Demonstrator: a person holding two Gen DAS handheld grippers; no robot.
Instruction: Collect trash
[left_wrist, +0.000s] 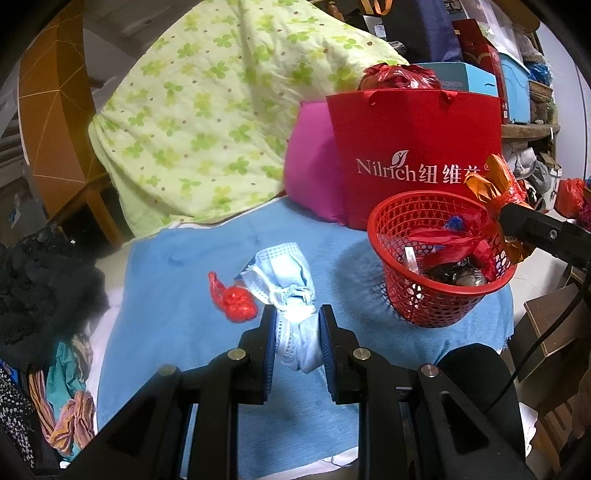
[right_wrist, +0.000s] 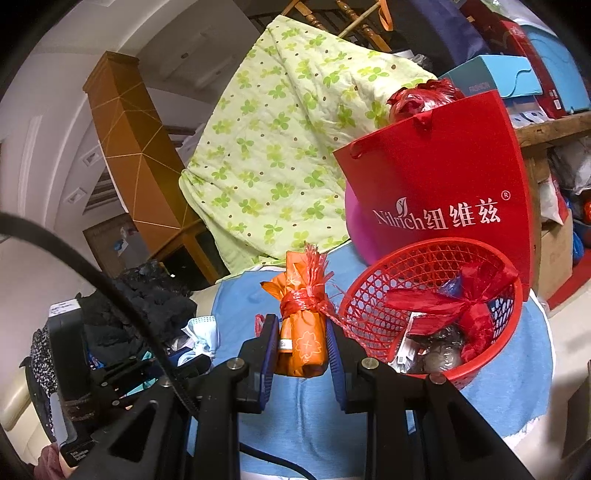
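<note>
My left gripper is shut on a crumpled pale blue face mask just above the blue cloth. A small red crumpled bag lies on the cloth left of the mask. My right gripper is shut on an orange wrapper bundle tied with red string, held just left of the red mesh basket. The basket holds red wrappers and dark trash. In the left wrist view the basket sits to the right, with the right gripper and orange bundle over its right rim.
A red Nilrich paper bag and a pink cushion stand behind the basket. A green-flowered quilt lies at the back. Dark clothes pile at the left. Boxes clutter a shelf at the right.
</note>
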